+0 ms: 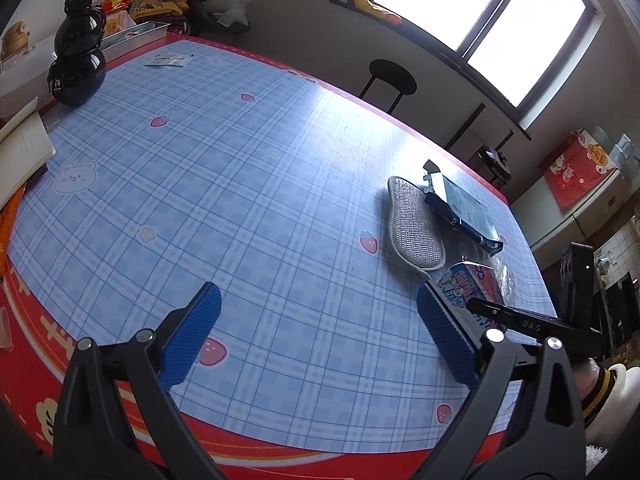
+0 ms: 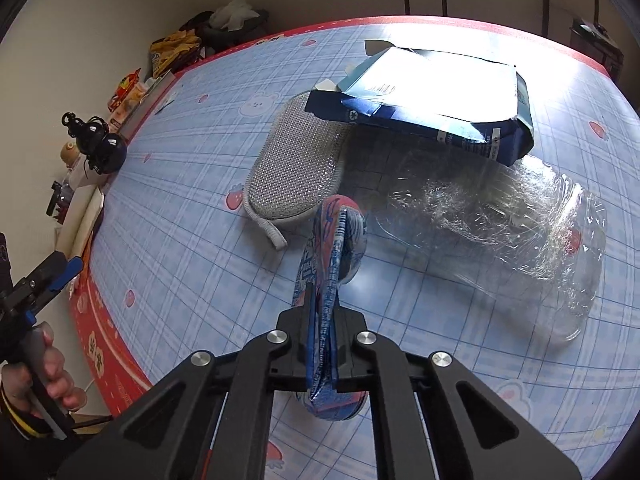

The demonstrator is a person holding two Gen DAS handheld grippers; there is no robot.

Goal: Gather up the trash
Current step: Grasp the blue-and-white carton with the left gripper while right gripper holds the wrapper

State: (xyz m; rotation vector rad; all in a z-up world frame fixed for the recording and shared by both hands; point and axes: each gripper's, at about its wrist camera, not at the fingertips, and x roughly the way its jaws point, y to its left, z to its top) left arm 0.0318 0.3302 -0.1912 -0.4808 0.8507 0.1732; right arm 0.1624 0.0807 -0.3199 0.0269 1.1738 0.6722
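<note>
My right gripper is shut on a blue and red snack wrapper, held above the table; the wrapper also shows in the left wrist view. Beyond it lie a grey insole, a torn blue carton and crumpled clear plastic film. In the left wrist view the insole and the carton lie at the right. My left gripper is open and empty above the tablecloth, left of the trash.
A blue plaid tablecloth covers the red-edged table. A black gourd-shaped bottle and a book stand at the far left. Snack bags and a tray lie beyond. A black stool stands behind the table.
</note>
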